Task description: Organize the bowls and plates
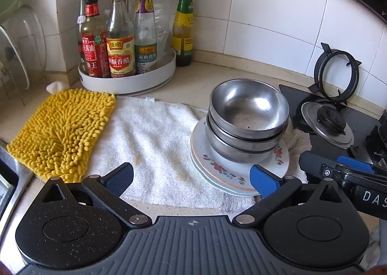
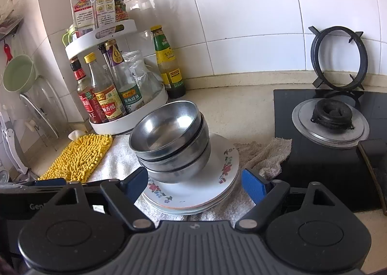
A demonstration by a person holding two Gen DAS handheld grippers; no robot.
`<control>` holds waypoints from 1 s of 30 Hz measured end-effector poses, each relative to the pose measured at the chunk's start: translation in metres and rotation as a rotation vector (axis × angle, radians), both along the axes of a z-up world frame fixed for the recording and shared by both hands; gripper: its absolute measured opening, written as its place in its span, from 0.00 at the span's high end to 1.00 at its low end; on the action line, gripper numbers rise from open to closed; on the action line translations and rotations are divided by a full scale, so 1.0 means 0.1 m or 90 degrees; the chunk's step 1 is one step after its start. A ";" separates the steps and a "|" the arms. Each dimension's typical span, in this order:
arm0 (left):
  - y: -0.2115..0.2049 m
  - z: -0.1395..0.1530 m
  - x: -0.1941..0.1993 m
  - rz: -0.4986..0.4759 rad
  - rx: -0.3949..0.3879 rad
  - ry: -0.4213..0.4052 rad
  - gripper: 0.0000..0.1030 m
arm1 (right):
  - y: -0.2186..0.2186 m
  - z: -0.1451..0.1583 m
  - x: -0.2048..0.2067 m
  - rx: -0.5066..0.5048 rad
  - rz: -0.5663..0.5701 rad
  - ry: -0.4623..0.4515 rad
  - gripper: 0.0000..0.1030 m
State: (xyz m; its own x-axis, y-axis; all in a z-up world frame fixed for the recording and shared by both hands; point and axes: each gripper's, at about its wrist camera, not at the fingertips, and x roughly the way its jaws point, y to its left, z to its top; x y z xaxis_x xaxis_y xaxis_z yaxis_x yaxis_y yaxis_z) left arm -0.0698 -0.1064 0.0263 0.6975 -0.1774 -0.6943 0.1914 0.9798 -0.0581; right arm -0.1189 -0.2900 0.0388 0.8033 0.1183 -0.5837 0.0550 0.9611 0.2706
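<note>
A: Start at the far left. What lies there?

B: A yellow chenille cloth point(image 1: 63, 134) on the tabletop point(image 1: 193, 79), its right edge overlapping a white towel point(image 1: 150, 144). Behind them stands a white two-tier rack point(image 1: 125, 79) of sauce bottles, and a lone yellow-labelled bottle point(image 1: 183, 28) stands just beside it by the tiled wall.

A: And the left gripper point(image 1: 191, 178)?

B: Low over the towel, jaws spread wide with nothing between them. Its right fingertip sits at the near rim of the plates.

A: Where are the plates and bowls?

B: On the right part of the towel. The floral plates point(image 1: 217, 168) lie stacked flat, and three steel bowls point(image 1: 249, 110) nest upright on top of them, the pile leaning slightly.

A: The right gripper point(image 2: 194, 183)?

B: Jaws spread, one blue pad on either side of the plate stack's near edge. I cannot tell whether the pads touch it.

A: Further right?

B: A beige rag point(image 2: 266, 154) under the plates' right side, then the black stove point(image 2: 314, 166) with its bare burner point(image 2: 331, 113). The pot ring point(image 2: 338, 57) leans upright against the wall.
</note>
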 end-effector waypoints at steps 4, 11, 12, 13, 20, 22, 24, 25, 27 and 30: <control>0.00 0.02 -0.02 0.005 0.008 -0.011 0.00 | 0.01 0.00 0.00 0.002 0.005 -0.001 0.00; 0.00 0.03 -0.05 0.011 0.011 -0.011 0.00 | 0.01 -0.01 -0.01 0.008 0.009 0.000 0.00; 0.00 0.03 -0.05 0.011 0.011 -0.010 0.00 | 0.00 -0.01 -0.01 0.008 0.009 0.001 0.00; 0.00 0.03 -0.05 0.011 0.009 -0.007 0.00 | 0.01 0.00 -0.01 0.008 0.009 0.001 0.00; 0.00 0.02 -0.06 0.011 0.002 0.005 0.00 | -0.01 0.00 -0.02 0.006 0.010 0.002 0.00; 0.00 0.02 -0.06 0.011 0.001 0.005 0.00 | -0.01 -0.01 -0.04 0.006 0.008 0.002 0.00; -0.01 0.02 -0.07 0.010 0.002 0.005 0.00 | -0.02 -0.01 -0.05 0.007 0.008 0.004 0.00; -0.01 0.02 -0.07 0.009 0.002 0.006 0.00 | -0.02 -0.01 -0.05 0.007 0.007 0.005 0.00; -0.01 0.03 -0.08 0.009 0.002 0.004 0.00 | -0.02 -0.01 -0.05 0.007 0.007 0.004 0.00; -0.01 0.03 -0.08 0.015 -0.005 0.011 0.00 | -0.01 0.00 -0.06 0.007 0.008 0.001 0.00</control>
